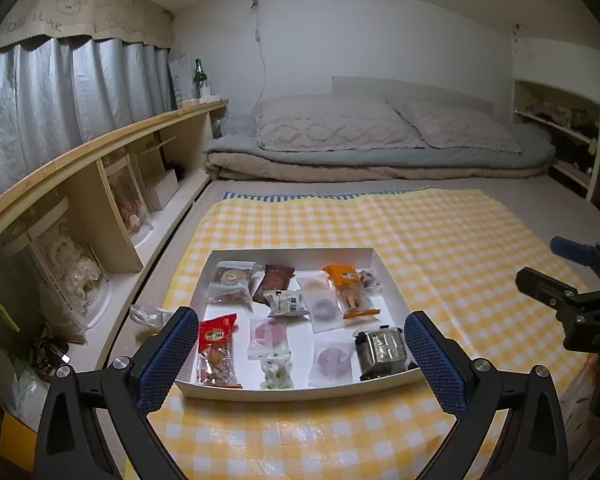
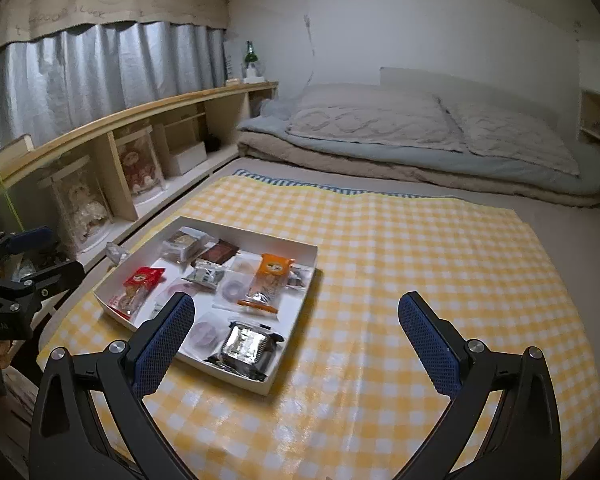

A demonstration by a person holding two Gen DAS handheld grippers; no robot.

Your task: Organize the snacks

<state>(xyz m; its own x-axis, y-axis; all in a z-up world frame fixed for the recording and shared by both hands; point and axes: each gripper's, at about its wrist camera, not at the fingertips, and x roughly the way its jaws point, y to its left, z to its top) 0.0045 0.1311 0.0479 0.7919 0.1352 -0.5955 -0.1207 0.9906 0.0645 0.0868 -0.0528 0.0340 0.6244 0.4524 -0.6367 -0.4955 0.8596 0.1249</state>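
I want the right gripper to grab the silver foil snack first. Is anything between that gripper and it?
Nothing visible blocks it. The right gripper is open, and the silver foil snack lies uncovered in the near right corner of the white tray. Only the tray's low wall stands around it; a clear-wrapped round snack lies beside it.

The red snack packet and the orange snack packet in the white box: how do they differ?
The red snack packet lies at the box's near-left corner; the orange snack packet lies toward the far right. The red one has a clear lower part showing its contents; the orange one shows silver foil there. Both lie flat in the white box.
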